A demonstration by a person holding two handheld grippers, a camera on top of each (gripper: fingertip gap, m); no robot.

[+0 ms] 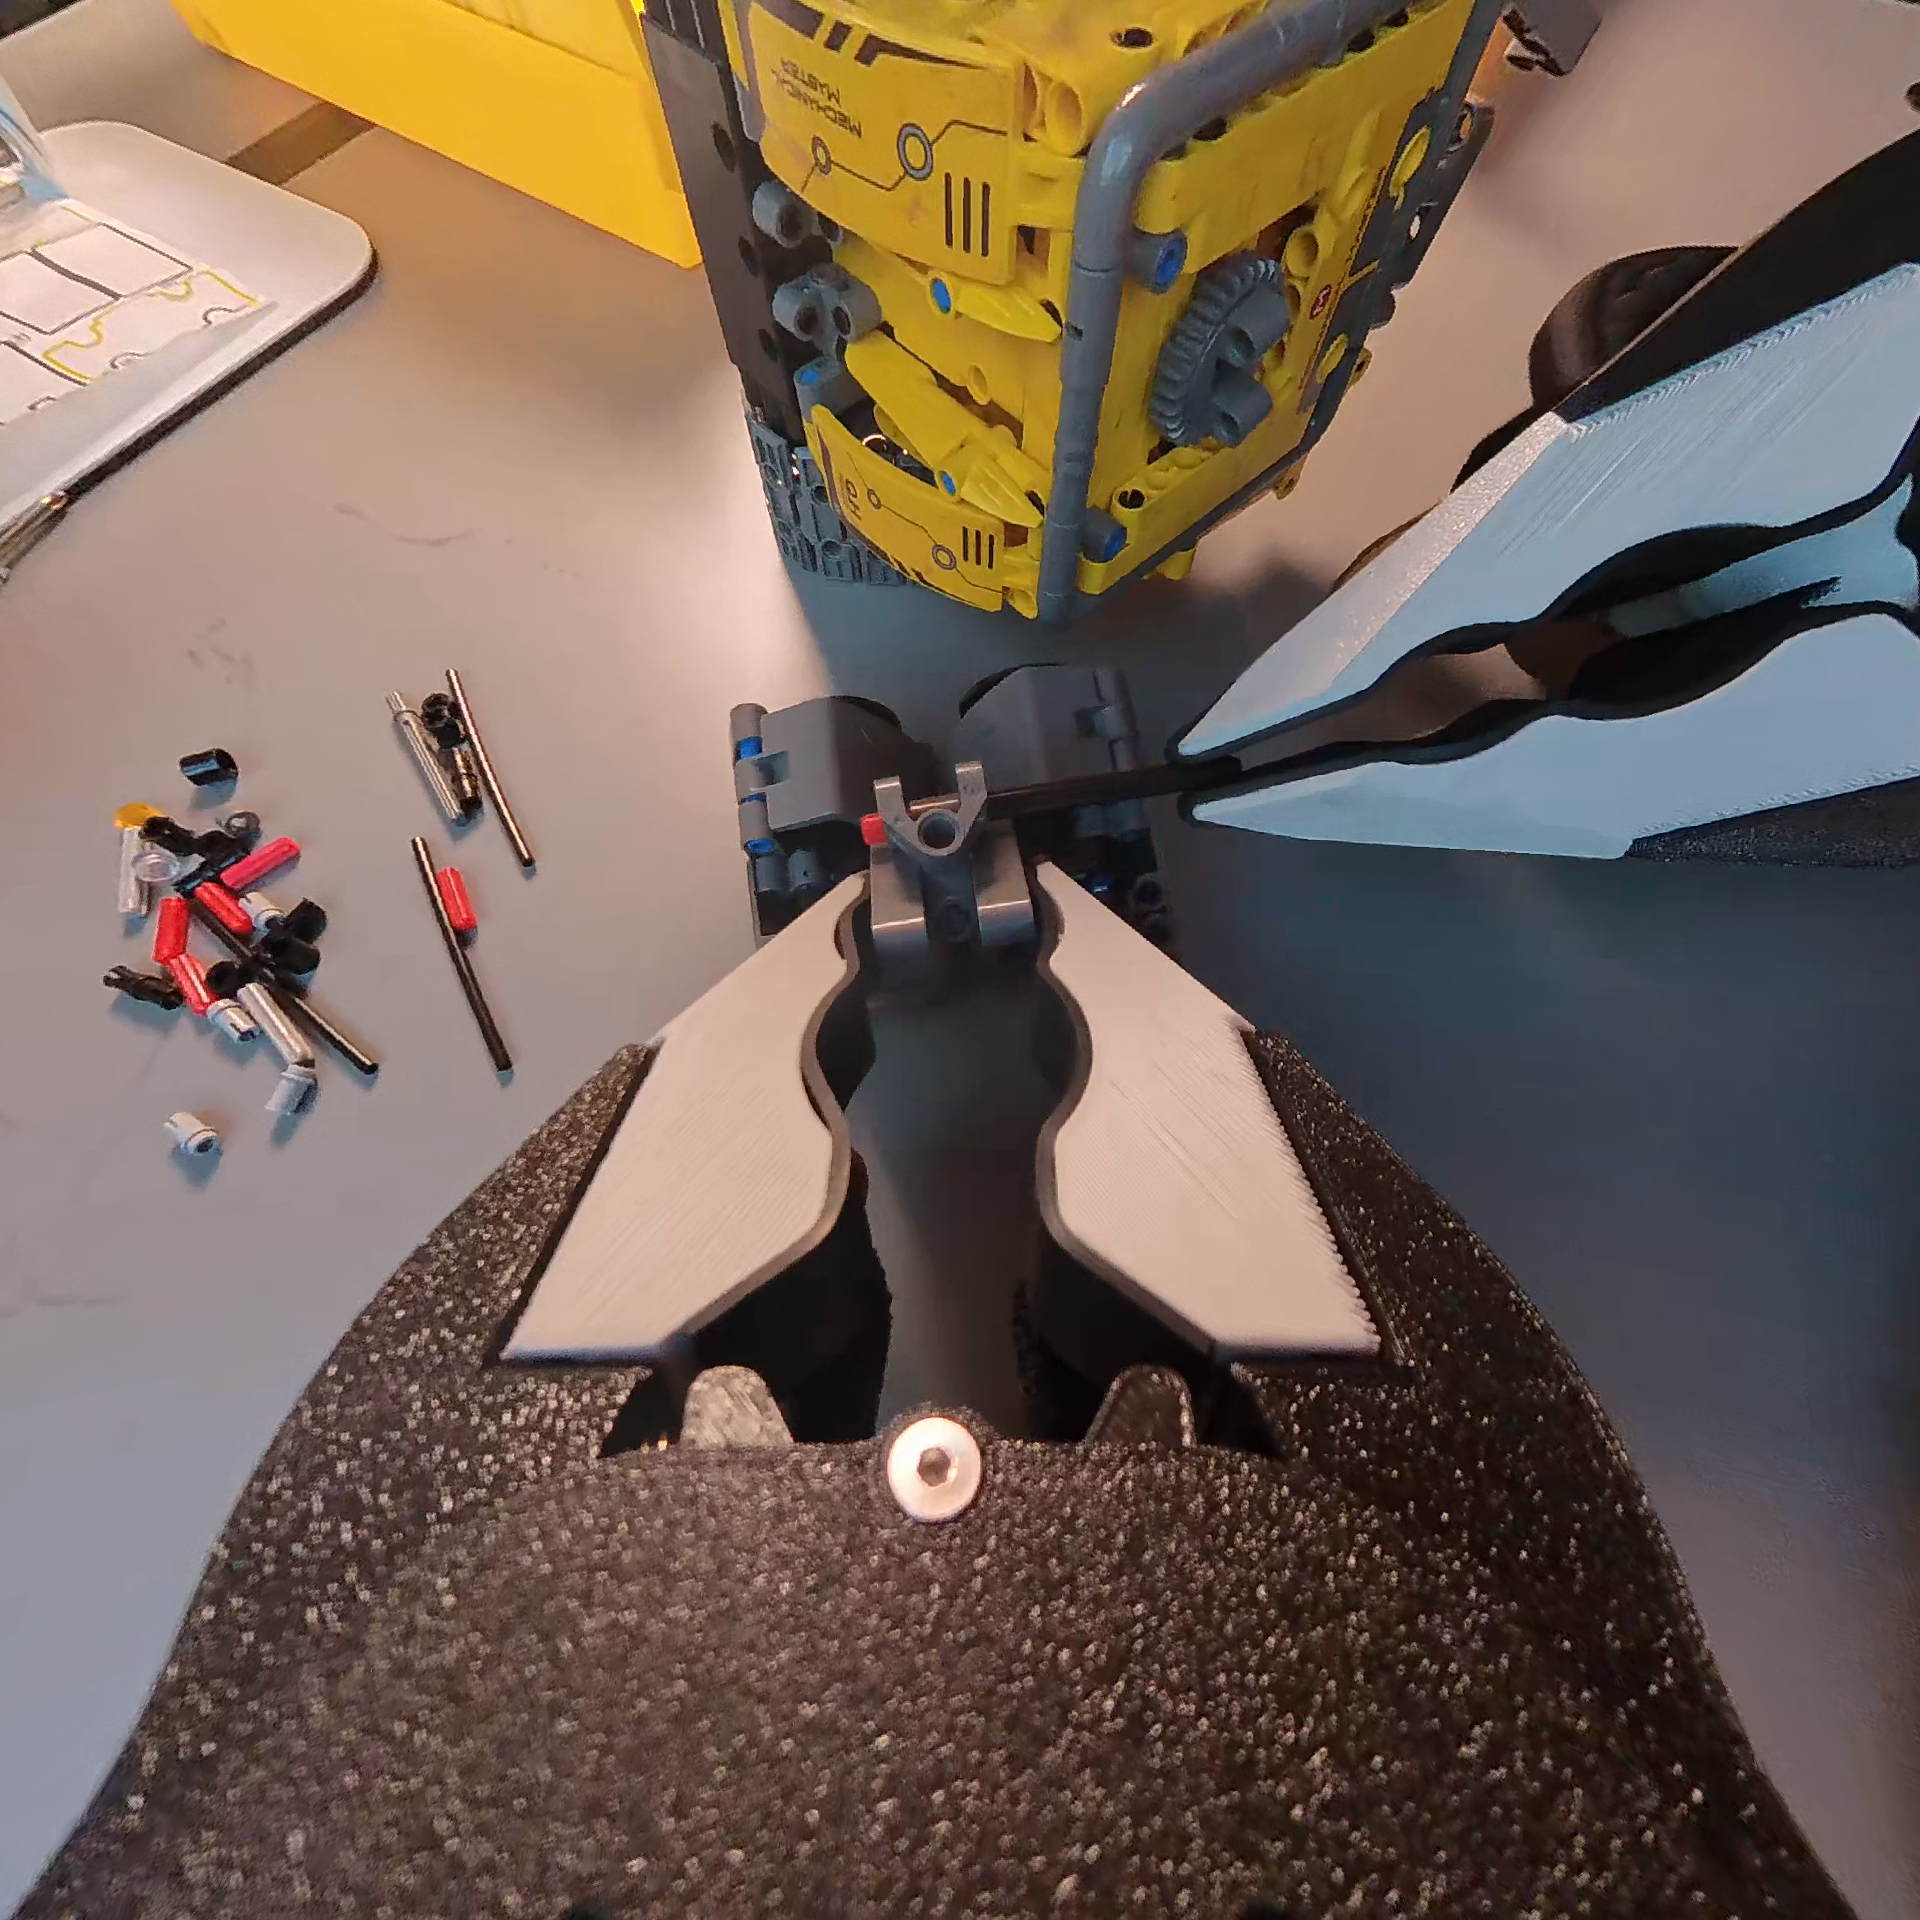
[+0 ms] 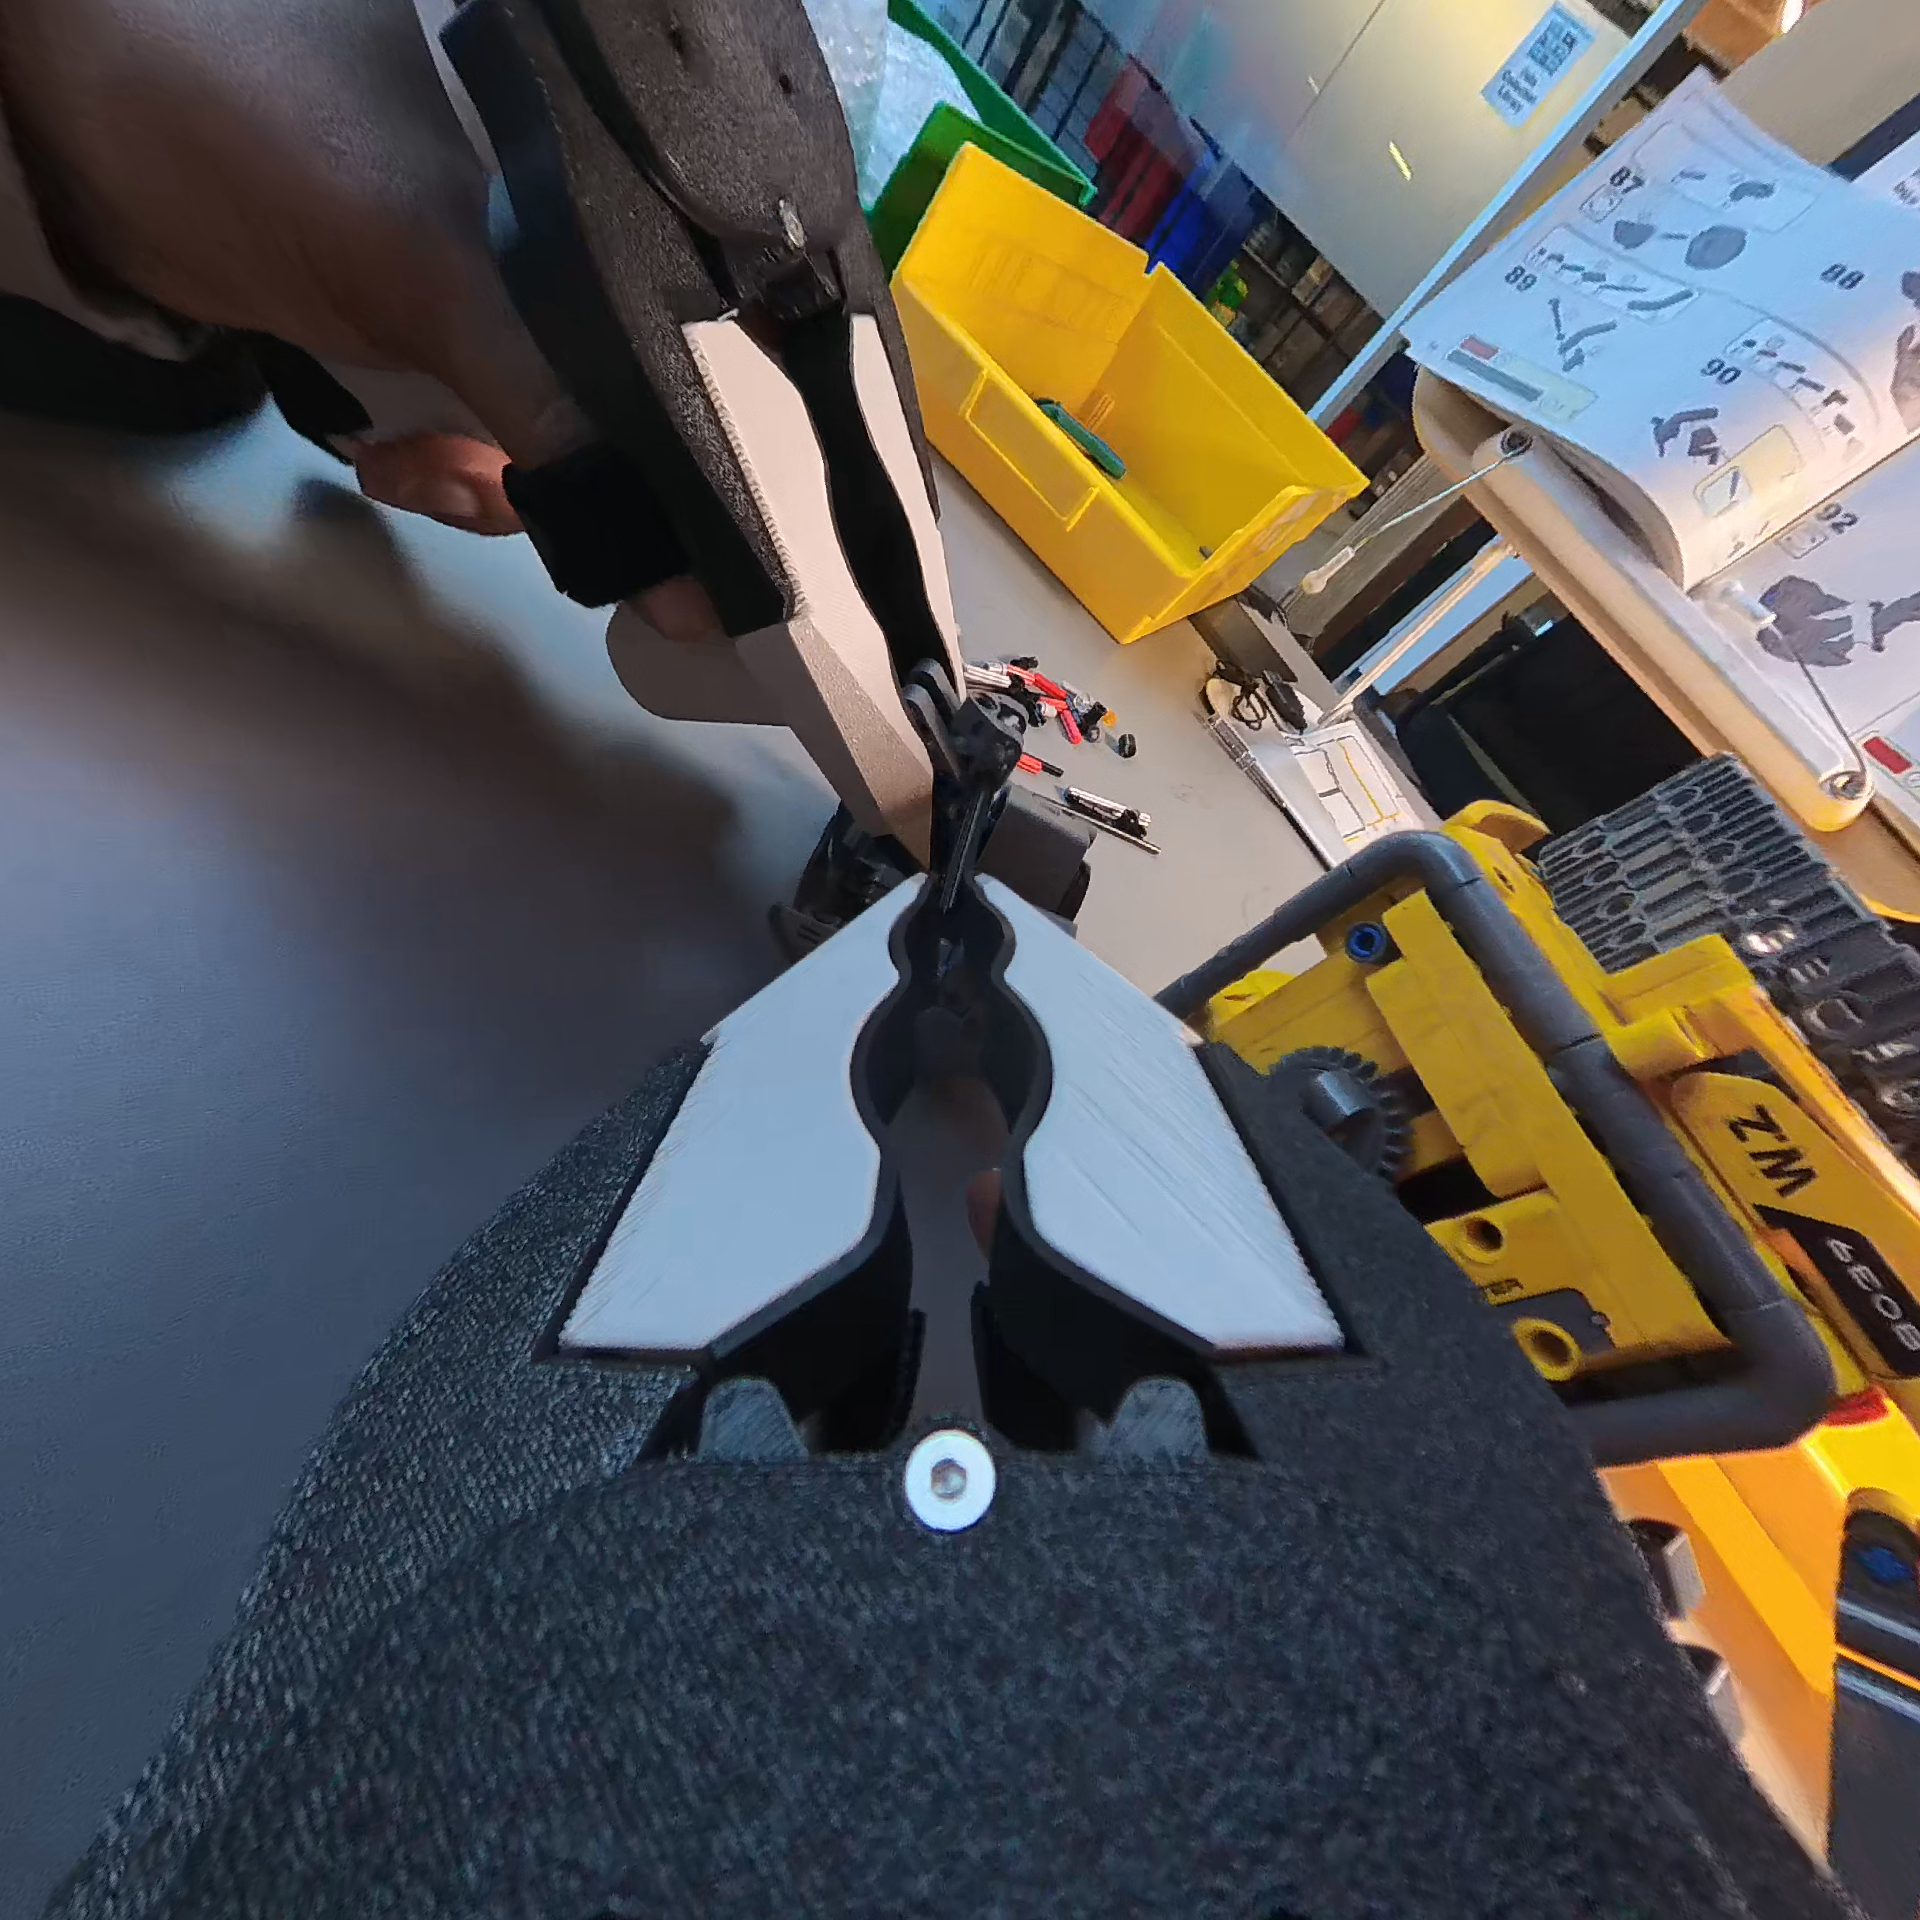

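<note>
My left gripper [image 1: 951, 899] is shut on a dark grey toy-brick connector [image 1: 951, 914] with a forked top [image 1: 928, 821] and a small red pin [image 1: 873, 828] at its left side. It holds the connector just above a grey sub-assembly [image 1: 821, 779] on the table. My right gripper [image 1: 1195, 784] comes in from the right, shut on a thin black axle [image 1: 1091, 792] whose tip reaches the fork. In the right wrist view my right gripper [image 2: 948, 896] pinches the axle [image 2: 961, 842]. The left gripper [image 2: 914, 717], held by a person's hand [image 2: 312, 260], meets it from the upper left.
A large yellow and grey brick model [image 1: 1039, 312] stands just behind the work spot and also shows in the right wrist view [image 2: 1558, 1195]. Loose pins and axles [image 1: 229, 935] lie to the left. A yellow bin [image 2: 1122, 447] and an open instruction booklet [image 2: 1714, 312] stand farther back. The gap from one gripper's tips to the other's is roughly 4 cm.
</note>
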